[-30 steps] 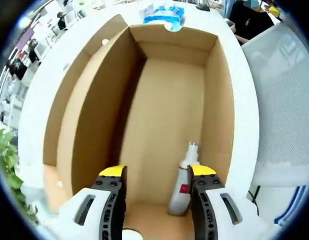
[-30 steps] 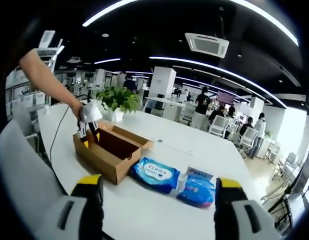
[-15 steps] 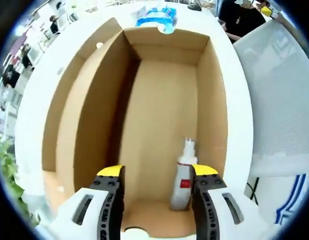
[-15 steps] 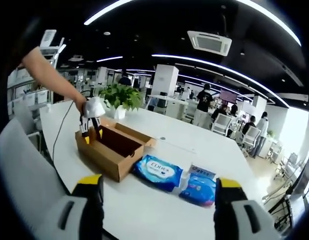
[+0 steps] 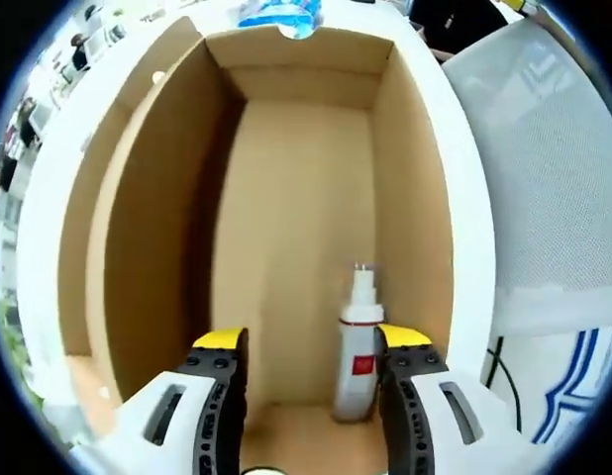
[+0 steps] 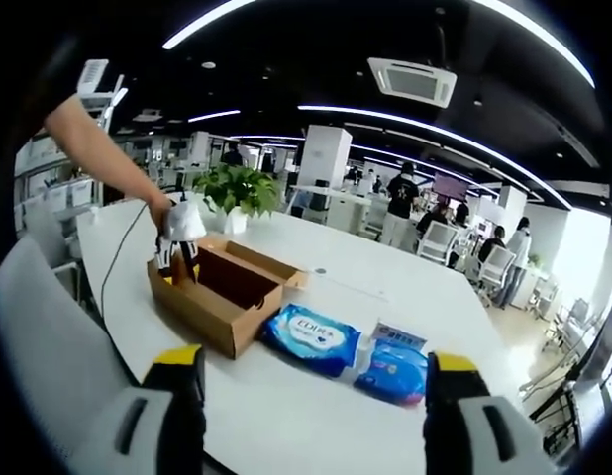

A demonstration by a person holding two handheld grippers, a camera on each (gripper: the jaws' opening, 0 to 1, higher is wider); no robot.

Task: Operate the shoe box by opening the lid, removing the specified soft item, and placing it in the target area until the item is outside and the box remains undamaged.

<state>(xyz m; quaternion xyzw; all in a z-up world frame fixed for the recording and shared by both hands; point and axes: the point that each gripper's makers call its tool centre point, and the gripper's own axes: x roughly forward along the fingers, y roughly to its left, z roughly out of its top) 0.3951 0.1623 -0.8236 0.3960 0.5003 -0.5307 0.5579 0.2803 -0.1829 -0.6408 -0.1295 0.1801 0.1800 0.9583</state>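
Note:
The open cardboard shoe box (image 5: 148,228) lies under my left gripper (image 5: 311,341), which is open and points down into it. A small white spray bottle with a red label (image 5: 357,346) lies on the box floor just inside the right jaw, not gripped. In the right gripper view the same box (image 6: 219,297) sits on the white table (image 6: 316,396), with the left gripper (image 6: 177,233) in a person's hand dipping into its near-left end. My right gripper (image 6: 316,371) is open and holds nothing, well back from the box.
Two blue wet-wipe packs (image 6: 311,341) (image 6: 393,371) lie on the table right of the box. A potted plant (image 6: 237,193) stands behind it. A white mesh chair back (image 5: 544,168) is right of the box. People and desks fill the background.
The left gripper has dropped lower into the box, so the box walls and bottle look larger. The right gripper view has barely shifted.

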